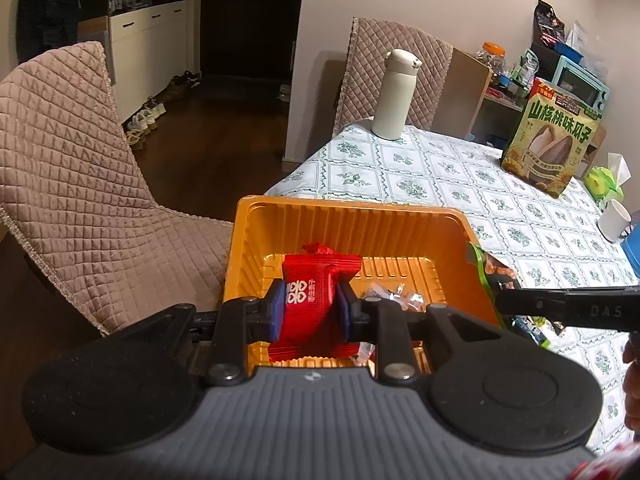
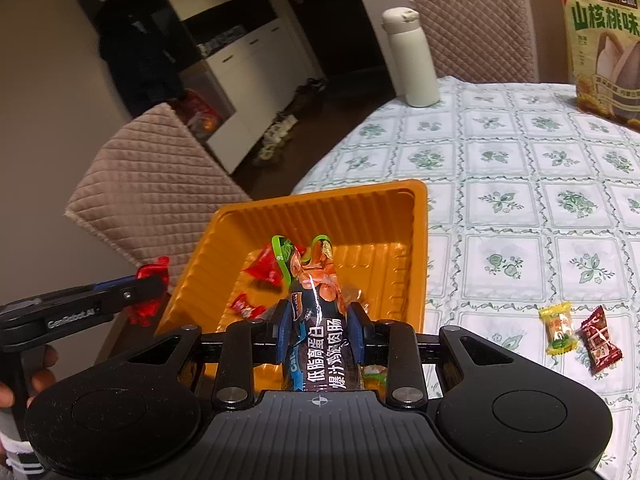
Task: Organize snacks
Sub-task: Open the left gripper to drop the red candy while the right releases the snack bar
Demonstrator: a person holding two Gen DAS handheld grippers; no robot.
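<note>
1. Our left gripper [image 1: 311, 309] has its jaws pinching a red snack packet [image 1: 308, 300], held above the orange tray [image 1: 348, 216].
2. Our right gripper [image 2: 320, 330] has its jaws clamped on a dark sausage packet [image 2: 318, 320], also over the tray [image 2: 320, 204].
3. The tray sits at the counter's [image 2: 520, 200] edge, with small red candies [image 2: 262, 266] inside.
4. Two wrapped sweets, a yellow one [image 2: 557, 328] and a dark red one [image 2: 600, 340], lie on the counter well right of the tray.
5. A white bottle [image 1: 394, 94] and a seed bag [image 1: 550, 140] stand at the far side.
</note>
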